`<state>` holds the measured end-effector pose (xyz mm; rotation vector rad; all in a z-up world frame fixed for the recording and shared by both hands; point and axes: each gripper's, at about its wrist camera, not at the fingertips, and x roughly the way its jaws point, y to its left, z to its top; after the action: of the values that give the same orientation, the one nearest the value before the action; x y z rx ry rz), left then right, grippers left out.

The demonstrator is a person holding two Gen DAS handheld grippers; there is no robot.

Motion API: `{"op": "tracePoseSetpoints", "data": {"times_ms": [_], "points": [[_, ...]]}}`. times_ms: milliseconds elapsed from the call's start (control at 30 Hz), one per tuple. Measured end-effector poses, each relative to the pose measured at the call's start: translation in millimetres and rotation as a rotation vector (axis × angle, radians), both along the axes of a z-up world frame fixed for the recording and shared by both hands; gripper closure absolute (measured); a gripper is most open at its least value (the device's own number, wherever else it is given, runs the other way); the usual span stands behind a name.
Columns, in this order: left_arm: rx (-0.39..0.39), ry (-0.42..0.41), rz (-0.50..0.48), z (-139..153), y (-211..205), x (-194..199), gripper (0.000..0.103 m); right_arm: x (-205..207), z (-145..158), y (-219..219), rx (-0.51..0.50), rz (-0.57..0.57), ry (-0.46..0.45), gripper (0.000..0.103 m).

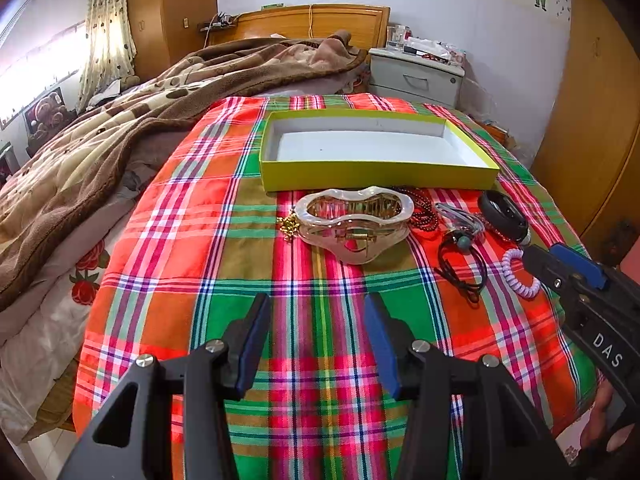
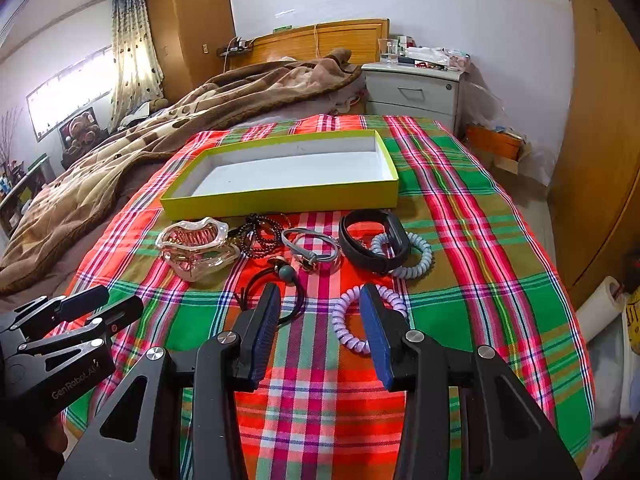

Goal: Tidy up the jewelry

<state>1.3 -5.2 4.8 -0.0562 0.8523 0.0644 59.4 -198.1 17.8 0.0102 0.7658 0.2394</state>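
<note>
An empty yellow-green box with a white inside lies on the plaid cloth. In front of it sit a translucent claw clip, a gold chain, dark beads, a grey bracelet, a black band, a pale blue spiral tie, a black cord with a teal bead and a lilac spiral tie. My right gripper is open, its right finger over the lilac tie. My left gripper is open and holds nothing, short of the clip.
The plaid cloth covers the foot of a bed, with a brown blanket bunched to the left. A white nightstand stands behind, and wooden wardrobe doors run along the right. The floor drops away past the cloth's right edge.
</note>
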Motion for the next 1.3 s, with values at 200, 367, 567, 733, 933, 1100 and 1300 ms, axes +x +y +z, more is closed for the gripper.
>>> {"op": "tracePoseSetpoints", "data": {"times_ms": [200, 367, 567, 733, 933, 1100, 1300], "points": [[-0.032, 0.012, -0.003, -3.5, 4.5, 3.1, 0.053, 3.7, -1.1, -5.7, 0.001, -0.01, 0.005, 0.061], [-0.135, 0.016, -0.006, -3.8, 22.8, 11.5, 0.053, 9.1, -1.0, -22.7, 0.011, -0.048, 0.011, 0.061], [-0.304, 0.061, -0.01, -3.9, 50.5, 35.7, 0.053, 20.2, -10.1, -51.7, 0.033, -0.113, 0.059, 0.061], [-0.315, 0.082, -0.027, -2.6, 56.1, 58.0, 0.053, 28.4, -20.6, -59.9, 0.054, -0.103, 0.12, 0.061], [-0.343, 0.123, -0.017, -5.9, 62.2, 77.4, 0.053, 35.1, -29.6, -54.8, 0.031, -0.055, 0.156, 0.061], [-0.329, 0.127, -0.021, -4.9, 62.1, 84.0, 0.053, 39.9, -32.9, -50.6, 0.017, -0.031, 0.167, 0.061], [-0.173, 0.081, -0.171, 16.7, 42.3, 93.9, 0.053, 45.5, -34.3, -50.5, 0.027, -0.015, 0.181, 0.061]]}}
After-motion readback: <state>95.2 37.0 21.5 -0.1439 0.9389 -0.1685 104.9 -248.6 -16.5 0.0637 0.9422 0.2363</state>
